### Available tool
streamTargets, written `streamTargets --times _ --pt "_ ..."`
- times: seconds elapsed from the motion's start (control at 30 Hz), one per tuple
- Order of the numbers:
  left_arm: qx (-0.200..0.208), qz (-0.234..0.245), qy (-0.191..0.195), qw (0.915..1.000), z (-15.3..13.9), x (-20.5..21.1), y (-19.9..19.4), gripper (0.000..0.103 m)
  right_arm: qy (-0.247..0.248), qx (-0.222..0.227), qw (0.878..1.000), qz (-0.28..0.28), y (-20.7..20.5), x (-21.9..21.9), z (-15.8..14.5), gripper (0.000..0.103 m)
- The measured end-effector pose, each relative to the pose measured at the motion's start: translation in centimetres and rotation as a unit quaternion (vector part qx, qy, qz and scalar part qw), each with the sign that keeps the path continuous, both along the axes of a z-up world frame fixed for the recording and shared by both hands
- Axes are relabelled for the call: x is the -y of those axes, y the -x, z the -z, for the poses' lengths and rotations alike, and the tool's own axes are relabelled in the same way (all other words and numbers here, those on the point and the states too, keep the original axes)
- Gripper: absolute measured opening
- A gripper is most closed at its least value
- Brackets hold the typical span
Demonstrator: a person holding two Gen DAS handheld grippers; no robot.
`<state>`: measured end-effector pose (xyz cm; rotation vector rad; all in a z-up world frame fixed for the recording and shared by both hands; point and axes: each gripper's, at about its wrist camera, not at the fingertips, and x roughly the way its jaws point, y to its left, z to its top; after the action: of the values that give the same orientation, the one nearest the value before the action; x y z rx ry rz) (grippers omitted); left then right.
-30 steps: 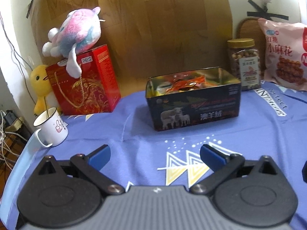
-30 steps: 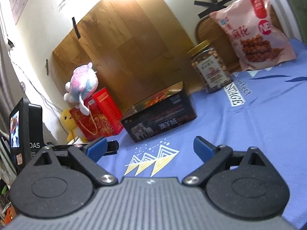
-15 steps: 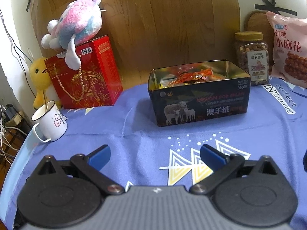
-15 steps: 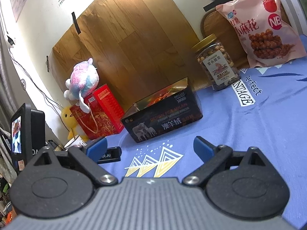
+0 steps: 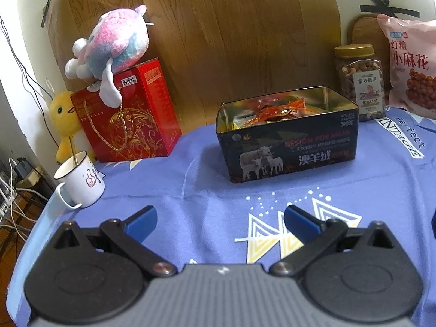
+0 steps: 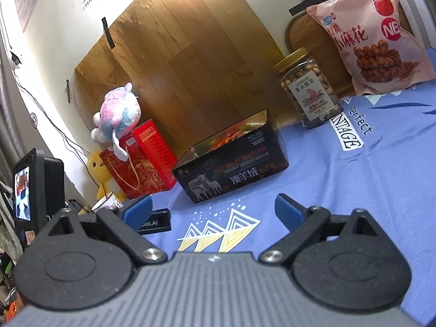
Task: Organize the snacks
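Observation:
An open black tin box (image 5: 288,150) with sheep printed on it stands mid-table on the blue cloth and holds orange snack packets (image 5: 280,110). It also shows in the right wrist view (image 6: 231,174). A jar of nuts (image 5: 359,81) (image 6: 308,92) and a pink snack bag (image 5: 411,68) (image 6: 370,35) stand at the back right. My left gripper (image 5: 220,222) is open and empty, short of the tin. My right gripper (image 6: 212,209) is open and empty, low over the cloth to the right of the left one.
A red gift box (image 5: 128,114) with a plush toy (image 5: 109,46) on top stands at the back left, with a yellow duck (image 5: 64,120) and a white mug (image 5: 81,179) beside it. The table's left edge drops to cables. A wood panel lines the back wall.
Both grippers have drawn back slightly and tilted up, so the tin and the back-row snacks sit a bit lower and more central. Both stayed open.

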<state>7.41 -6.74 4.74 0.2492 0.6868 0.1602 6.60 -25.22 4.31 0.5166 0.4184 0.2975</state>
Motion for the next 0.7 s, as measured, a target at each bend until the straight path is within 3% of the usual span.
streamTargets --times 0.7 --pt "0.014 -0.003 -0.004 0.9999 -0.7 -0.7 1.8 0.103 0.004 0.015 1.000 -0.002 1.6 -0.9 -0.5 0.098"
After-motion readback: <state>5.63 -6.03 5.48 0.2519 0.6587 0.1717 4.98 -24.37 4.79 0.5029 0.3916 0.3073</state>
